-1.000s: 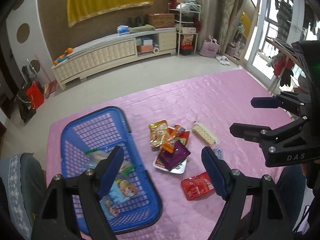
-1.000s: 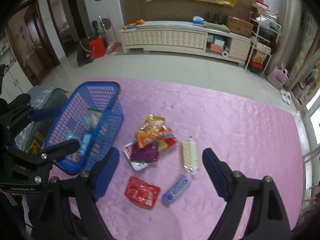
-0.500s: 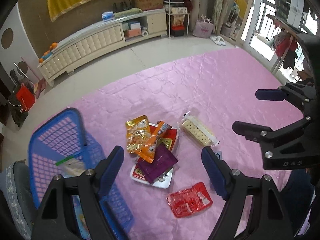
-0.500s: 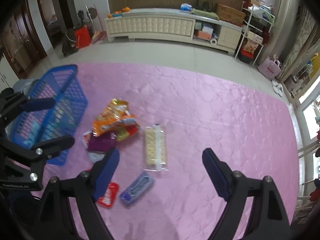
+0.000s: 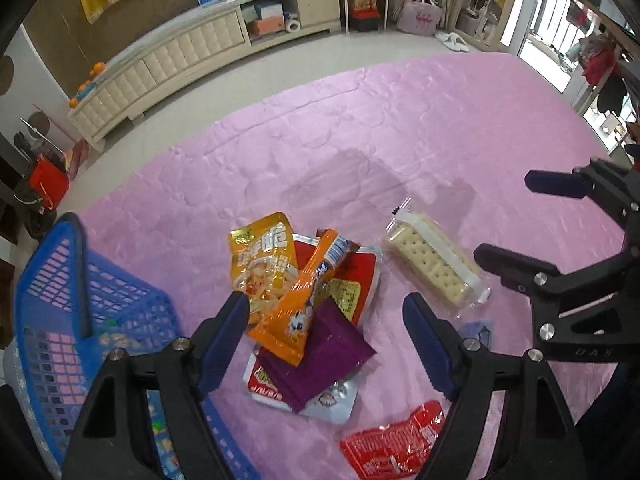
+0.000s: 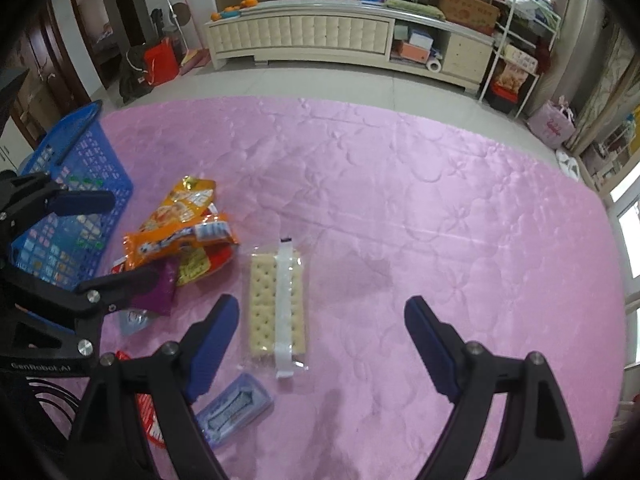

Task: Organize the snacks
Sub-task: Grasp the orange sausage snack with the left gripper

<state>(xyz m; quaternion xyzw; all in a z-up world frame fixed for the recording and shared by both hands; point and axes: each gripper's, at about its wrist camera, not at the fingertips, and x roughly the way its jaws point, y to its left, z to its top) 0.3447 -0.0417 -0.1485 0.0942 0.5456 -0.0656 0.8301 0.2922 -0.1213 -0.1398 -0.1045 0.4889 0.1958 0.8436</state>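
Note:
A pile of snack packets lies on the pink mat: a yellow pouch (image 5: pixel 262 256), an orange packet (image 5: pixel 302 300), a purple packet (image 5: pixel 320 360) and a red-and-white one beneath. My left gripper (image 5: pixel 326 338) is open and empty just above the pile. A clear cracker pack (image 6: pixel 278 304) lies right of the pile; my right gripper (image 6: pixel 322 344) is open and empty over it. A red packet (image 5: pixel 394 444) and a pale blue packet (image 6: pixel 234 408) lie nearer. The blue basket (image 5: pixel 60 308) with snacks inside stands at the left.
The pink mat (image 6: pixel 440 220) covers the floor out to the right. A long cream cabinet (image 6: pixel 312 36) runs along the far wall. A metal shelf rack (image 6: pixel 520 40) stands at the back right. A red bag (image 6: pixel 160 62) sits near the doorway.
Both grippers have moved right and lower toward the mat. The basket has slid to the left edge of both views. The pile and cracker pack are now closer.

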